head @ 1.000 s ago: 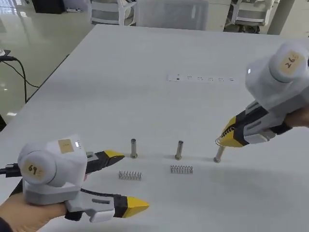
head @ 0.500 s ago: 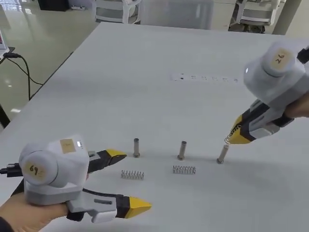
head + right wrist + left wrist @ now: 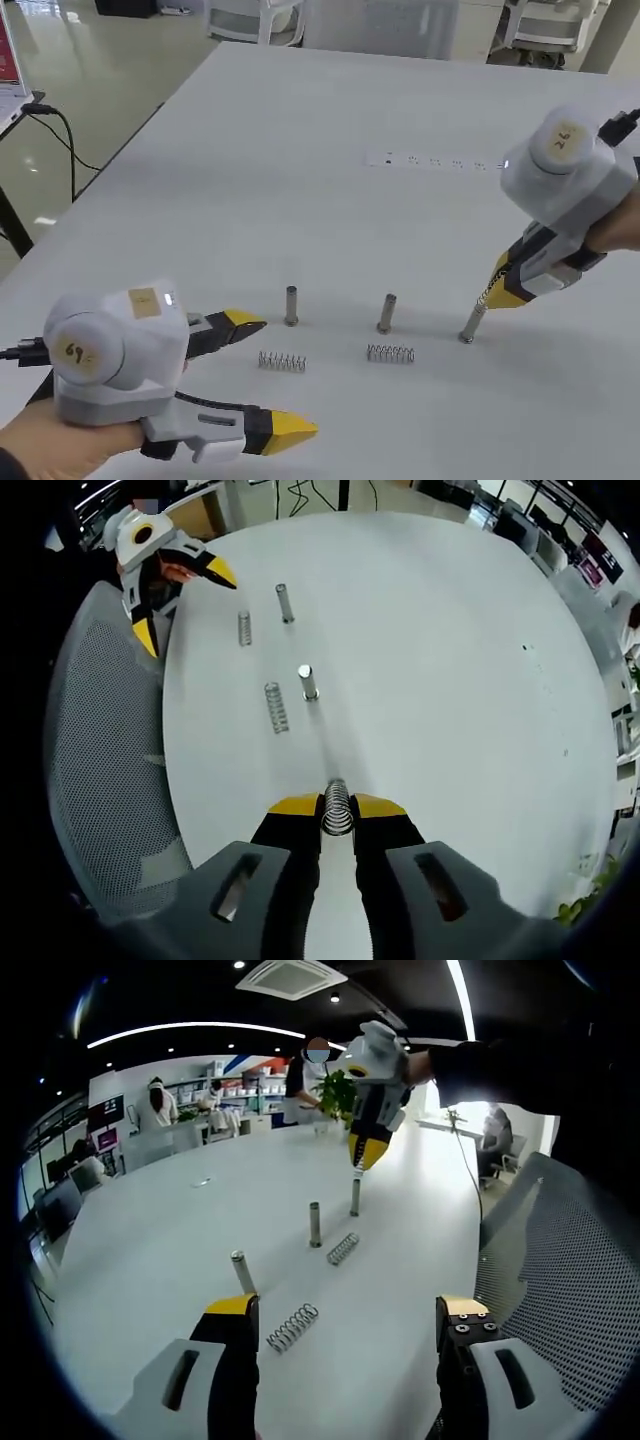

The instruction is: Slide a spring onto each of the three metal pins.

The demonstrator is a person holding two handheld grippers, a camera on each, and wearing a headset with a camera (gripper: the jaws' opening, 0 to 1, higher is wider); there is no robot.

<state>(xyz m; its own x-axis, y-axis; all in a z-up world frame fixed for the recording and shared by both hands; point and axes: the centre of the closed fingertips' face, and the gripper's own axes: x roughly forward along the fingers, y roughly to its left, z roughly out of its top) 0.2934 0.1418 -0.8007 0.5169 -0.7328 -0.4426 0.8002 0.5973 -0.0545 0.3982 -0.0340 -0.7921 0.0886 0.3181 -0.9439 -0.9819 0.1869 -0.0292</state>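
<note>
Three pins (image 3: 291,305) on the counter (image 3: 300,150), right claw (image 3: 338,802) clenched on a spring (image 3: 488,288) at the right pin's (image 3: 469,325) top, left claw (image 3: 288,376) released near the front edge, two loose springs (image 3: 281,361) alongside.

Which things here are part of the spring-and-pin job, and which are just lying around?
Job: left pin, middle pin, right pin; left spring, middle spring, third spring held by the right gripper.
Just there: socket strip, floor cable, chairs.

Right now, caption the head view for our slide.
Right gripper holds a spring over the rightmost pin; two springs lie beside the other pins.
</note>
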